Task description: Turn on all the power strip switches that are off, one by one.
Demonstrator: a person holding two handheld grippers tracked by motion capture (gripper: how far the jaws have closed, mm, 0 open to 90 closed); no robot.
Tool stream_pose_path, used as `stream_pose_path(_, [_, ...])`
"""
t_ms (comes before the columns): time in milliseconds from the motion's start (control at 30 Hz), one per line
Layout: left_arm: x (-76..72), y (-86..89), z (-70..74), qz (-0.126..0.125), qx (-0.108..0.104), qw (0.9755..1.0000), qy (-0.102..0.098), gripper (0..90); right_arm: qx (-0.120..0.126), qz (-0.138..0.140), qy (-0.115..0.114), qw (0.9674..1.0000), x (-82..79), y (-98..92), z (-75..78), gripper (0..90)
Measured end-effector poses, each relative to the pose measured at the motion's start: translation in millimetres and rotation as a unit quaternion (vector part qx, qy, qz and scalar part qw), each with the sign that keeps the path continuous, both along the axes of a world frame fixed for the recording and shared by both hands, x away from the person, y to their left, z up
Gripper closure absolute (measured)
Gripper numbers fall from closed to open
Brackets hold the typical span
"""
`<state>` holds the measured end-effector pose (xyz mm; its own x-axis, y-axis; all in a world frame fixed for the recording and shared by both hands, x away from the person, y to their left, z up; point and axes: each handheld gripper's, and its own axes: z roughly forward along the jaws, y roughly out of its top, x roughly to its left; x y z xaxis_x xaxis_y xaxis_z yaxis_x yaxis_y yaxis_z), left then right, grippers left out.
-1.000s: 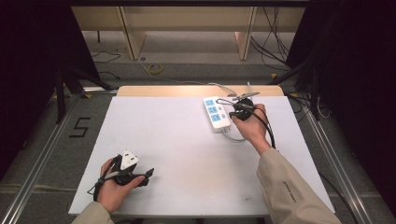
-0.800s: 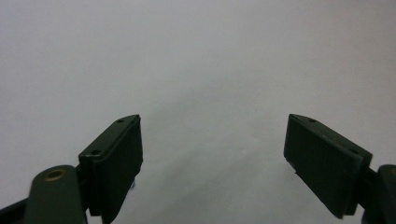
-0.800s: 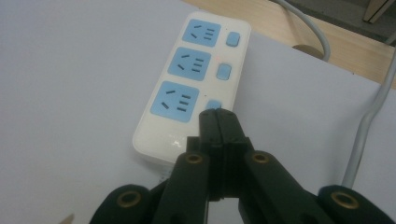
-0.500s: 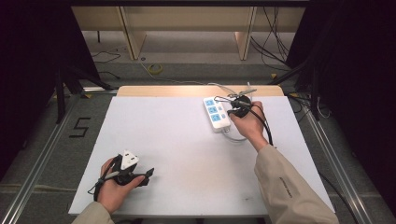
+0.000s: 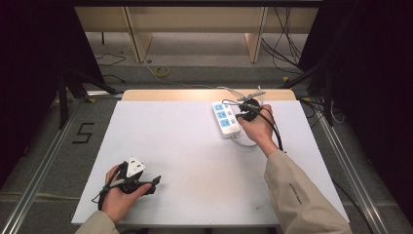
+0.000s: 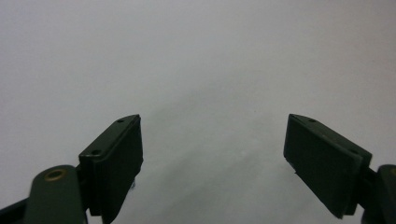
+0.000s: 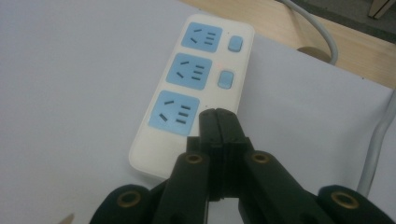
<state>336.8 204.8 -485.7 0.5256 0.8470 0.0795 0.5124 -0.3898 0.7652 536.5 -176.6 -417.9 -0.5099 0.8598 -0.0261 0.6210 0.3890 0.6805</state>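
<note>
White covering spreads over the surface (image 5: 195, 146), and near its far edge, right of the middle, lies a cream power strip (image 5: 225, 119) with three blue sockets and blue switches beside them, its long axis running from the near side toward the far edge, its cable (image 7: 317, 35) leaving at the far end. Right tongs (image 7: 218, 122) are pressed together, tips over the strip's near end beside the nearest socket; I cannot tell if they touch it. Left tongs (image 6: 212, 154) stand wide apart with nothing between them, low at the near left corner, and a "5" (image 5: 84, 132) is marked on the floor past the left edge.
</note>
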Motion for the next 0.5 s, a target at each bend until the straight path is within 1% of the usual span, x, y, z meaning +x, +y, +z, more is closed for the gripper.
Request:
stream_pose_path(167, [-0.4,-0.3,0.4,-0.001,-0.001,1.0,0.0,19.7,0.0,0.002,0.006,1.0,4.9,3.4,-0.6,90.0])
stream_pose_path(267, [-0.4,0.3,0.5,-0.001,0.0,1.0,0.001,19.7,-0.001,-0.001,0.008,1.0,8.4,4.1,-3.6,90.0])
stream_pose_path(500, [-0.3,1.1,0.9,0.001,-0.006,1.0,-0.001,19.9,0.002,-0.008,0.018,0.9998,18.6,5.0,-9.5,90.0])
